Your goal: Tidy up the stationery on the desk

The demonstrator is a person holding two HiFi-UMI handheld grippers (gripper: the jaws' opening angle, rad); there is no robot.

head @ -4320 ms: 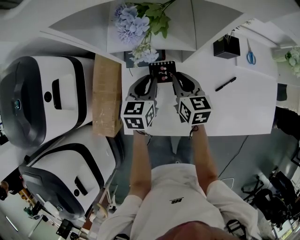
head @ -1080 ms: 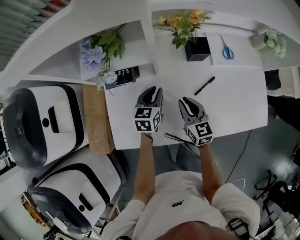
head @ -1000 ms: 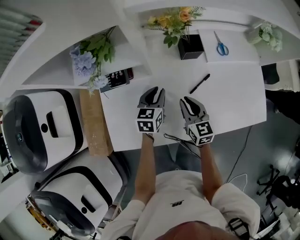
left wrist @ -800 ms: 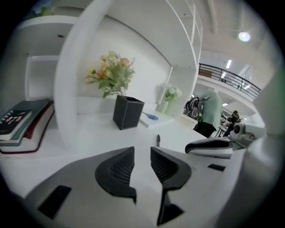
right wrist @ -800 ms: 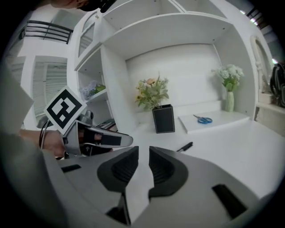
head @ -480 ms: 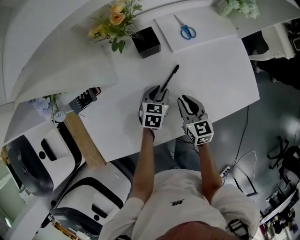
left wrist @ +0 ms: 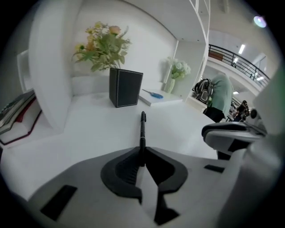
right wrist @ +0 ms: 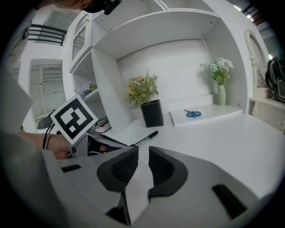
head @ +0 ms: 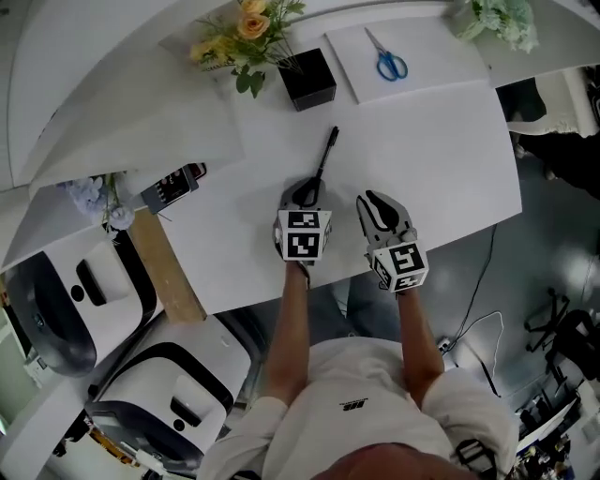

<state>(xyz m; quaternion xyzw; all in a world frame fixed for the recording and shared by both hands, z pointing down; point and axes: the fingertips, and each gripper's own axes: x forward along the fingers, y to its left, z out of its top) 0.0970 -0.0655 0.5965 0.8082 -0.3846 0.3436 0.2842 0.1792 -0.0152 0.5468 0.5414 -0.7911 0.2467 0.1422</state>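
Near the front edge of the white table (head: 422, 159), the left tongs (left wrist: 141, 156) are pinched shut on the near end of a slim black pen (left wrist: 142, 127). The rest of the pen lies flat on the tabletop, pointing toward the square black pen holder (left wrist: 125, 87) at the back. The right tongs (right wrist: 142, 156) hover just beside, jaws a narrow slit apart with nothing between them.

From where I stand the hold looks risky. Only the pen's very end is caught, so on lifting, the long free end may droop, swivel or slip out. A tilted pen could then knock the holder's rim or snag the yellow flowers (head: 246, 23) beside it. Blue-handled scissors (head: 386, 58) lie well apart.
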